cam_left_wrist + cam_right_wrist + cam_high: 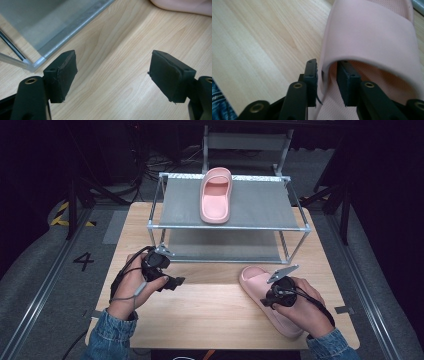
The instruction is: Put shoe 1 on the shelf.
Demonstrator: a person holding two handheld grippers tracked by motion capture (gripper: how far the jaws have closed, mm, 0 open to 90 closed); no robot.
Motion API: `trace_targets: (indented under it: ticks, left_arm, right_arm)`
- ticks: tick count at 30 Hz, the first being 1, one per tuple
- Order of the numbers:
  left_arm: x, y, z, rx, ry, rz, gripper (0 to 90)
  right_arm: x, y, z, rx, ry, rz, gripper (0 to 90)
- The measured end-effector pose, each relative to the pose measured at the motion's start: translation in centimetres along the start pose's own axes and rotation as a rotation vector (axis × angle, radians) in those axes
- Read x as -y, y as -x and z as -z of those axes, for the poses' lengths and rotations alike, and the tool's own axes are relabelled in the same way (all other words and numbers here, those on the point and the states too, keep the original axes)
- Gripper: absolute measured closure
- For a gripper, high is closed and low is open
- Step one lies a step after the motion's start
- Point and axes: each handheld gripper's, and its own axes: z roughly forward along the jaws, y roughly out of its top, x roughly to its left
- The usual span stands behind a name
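Black jaws of the right gripper (pixel 326 77) sit on each side of the strap edge of the near slipper (pixel 372 37), one inside the slipper and one outside. The outer jaw looks a tiny bit off the strap, so I cannot tell if the pinch is tight yet. That slipper (pixel 260 292) lies on the table (pixel 200 315), just in front of the rack (pixel 227 226). The other slipper (pixel 216 195) already rests on the rack's top shelf. To do this step well, squeeze the strap firmly, low on its edge, before lifting, or the soft strap may slip out. Then lift straight up so the heel clears the wood. The right hand (pixel 300 307) lies low over the slipper's heel, pointing at the rack. The left gripper (pixel 175 282) is wide apart and holds nothing, resting low over bare wood near the rack's front corner, pointing across at the near slipper.
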Motion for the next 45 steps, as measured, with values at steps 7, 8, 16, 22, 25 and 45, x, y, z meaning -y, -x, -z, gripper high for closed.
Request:
trace_targets:
  ticks: [7, 8, 16, 22, 25, 45]
  left_arm:
    - [0.5, -0.2, -0.1, 0.001, -0.016, 0.0, 22.3]
    - [0.5, -0.1, 0.0, 0.007, -0.02, 0.003, 22.3]
    - [0.8, -0.5, 0.3, 0.047, -0.012, 0.008, 21.3]
    - [1.3, -1.0, 0.7, 0.029, -0.016, 0.034, 19.5]
    - [1.6, -1.3, 0.8, 0.024, -0.024, 0.042, 19.3]
    - [2.2, -1.8, 2.8, 0.0, 0.032, 0.047, 20.4]
  right_arm:
    - [-0.3, 0.1, -0.1, 0.004, 0.0, -0.004, 84.3]
    - [-0.3, 0.1, 0.0, 0.009, 0.002, -0.003, 84.7]
    - [-0.3, 0.3, 1.0, -0.012, 0.029, -0.02, 85.5]
    - [-0.9, 0.2, 2.3, -0.035, 0.051, -0.013, 85.4]
    - [-1.3, 0.2, 3.1, -0.045, 0.065, -0.002, 85.4]
    - [-6.2, -0.7, 9.8, -0.124, 0.112, 0.11, 85.0]
